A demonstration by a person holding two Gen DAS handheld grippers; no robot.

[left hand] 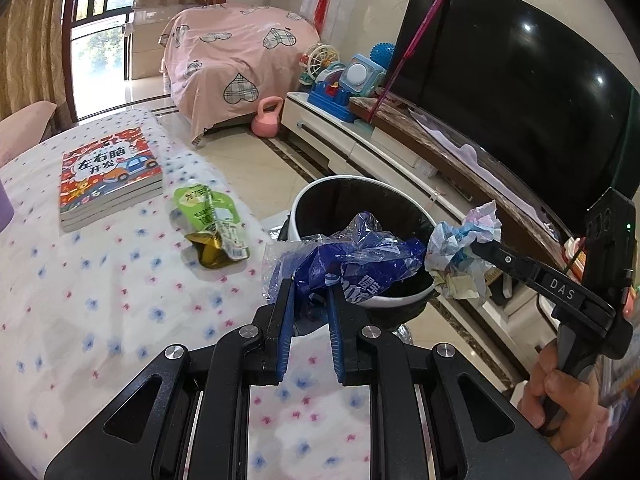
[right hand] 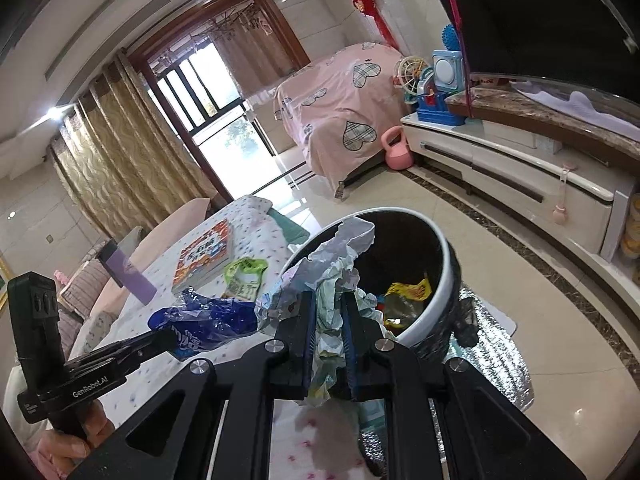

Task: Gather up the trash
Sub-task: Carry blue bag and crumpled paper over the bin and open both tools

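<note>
My left gripper (left hand: 311,286) is shut on a crumpled blue plastic bag (left hand: 352,260) and holds it at the near rim of a white trash bin with a black liner (left hand: 298,204). My right gripper (right hand: 329,300) is shut on a crumpled paper wad (right hand: 336,264) over the bin's near rim (right hand: 448,248). The right gripper (left hand: 480,247) and its paper wad (left hand: 464,248) also show in the left wrist view, right of the blue bag. The blue bag shows in the right wrist view (right hand: 208,316). A green drink pouch (left hand: 212,220) lies on the floral tablecloth (left hand: 100,300). Yellow trash (right hand: 412,292) lies inside the bin.
A stack of colourful books (left hand: 108,176) lies on the table behind the pouch. A white TV stand (left hand: 360,140) with a large TV (left hand: 500,92) and toys (left hand: 344,80) runs along the right. A pink kettlebell (left hand: 266,118) and covered furniture (left hand: 236,64) stand beyond.
</note>
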